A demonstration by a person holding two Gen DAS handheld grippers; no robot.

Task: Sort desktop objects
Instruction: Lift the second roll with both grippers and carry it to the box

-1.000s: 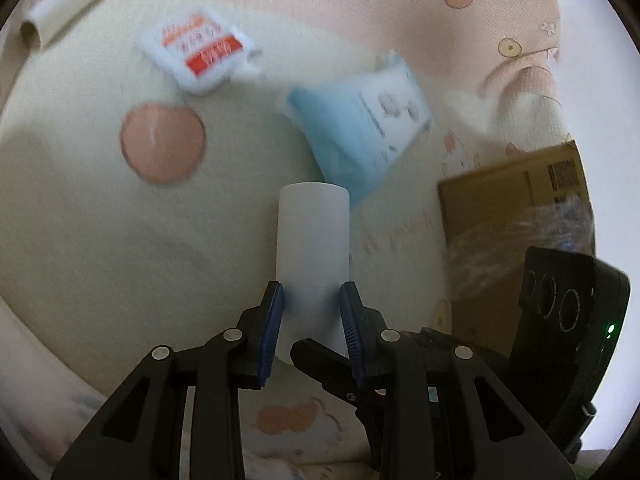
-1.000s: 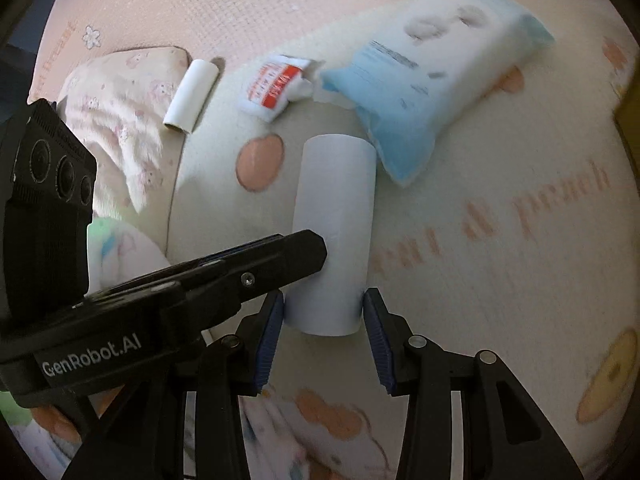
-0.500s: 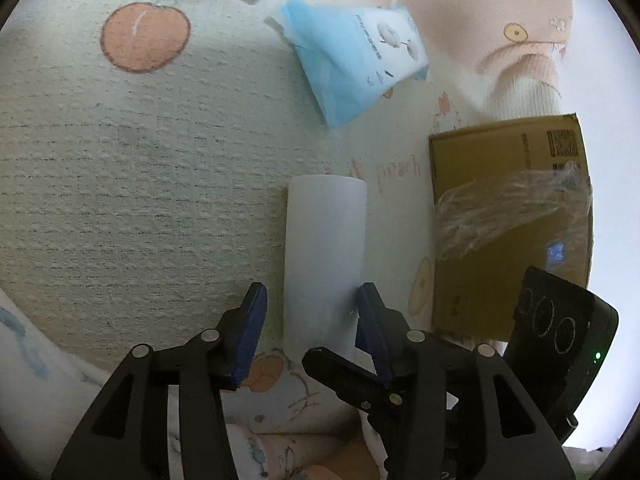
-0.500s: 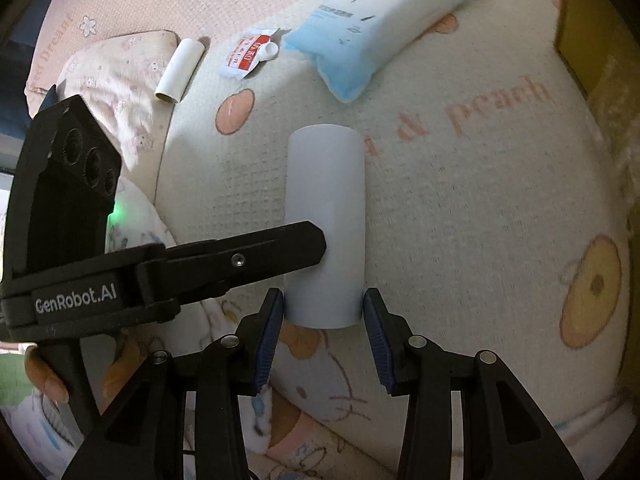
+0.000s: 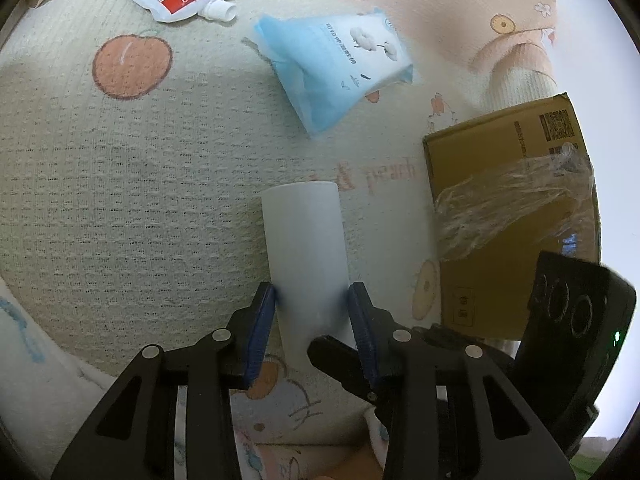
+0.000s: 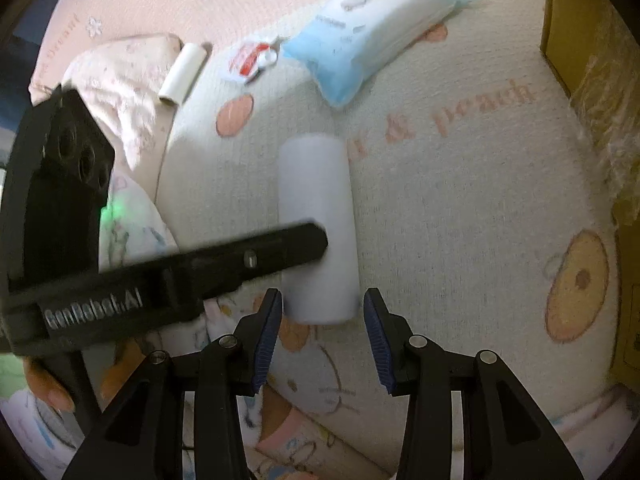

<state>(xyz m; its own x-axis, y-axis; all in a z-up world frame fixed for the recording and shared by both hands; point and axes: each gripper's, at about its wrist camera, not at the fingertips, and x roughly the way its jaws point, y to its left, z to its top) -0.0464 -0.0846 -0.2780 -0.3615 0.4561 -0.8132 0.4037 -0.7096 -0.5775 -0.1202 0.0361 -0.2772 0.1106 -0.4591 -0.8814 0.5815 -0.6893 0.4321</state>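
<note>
between the left gripper (image 5: pixel 312 312) pads, pinched, sits a white paper cylinder (image 5: pixel 306 256); right gripper (image 6: pixel 320 332) spread, so it may slip.

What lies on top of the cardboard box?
Crumpled clear plastic film lies across the box. The box's top looks shut, so its contents are hidden; the right gripper's body covers its near corner.

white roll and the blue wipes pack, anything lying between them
Nothing: in the left wrist view only bare peach-print blanket lies between the white roll and the blue wipes pack.
</note>
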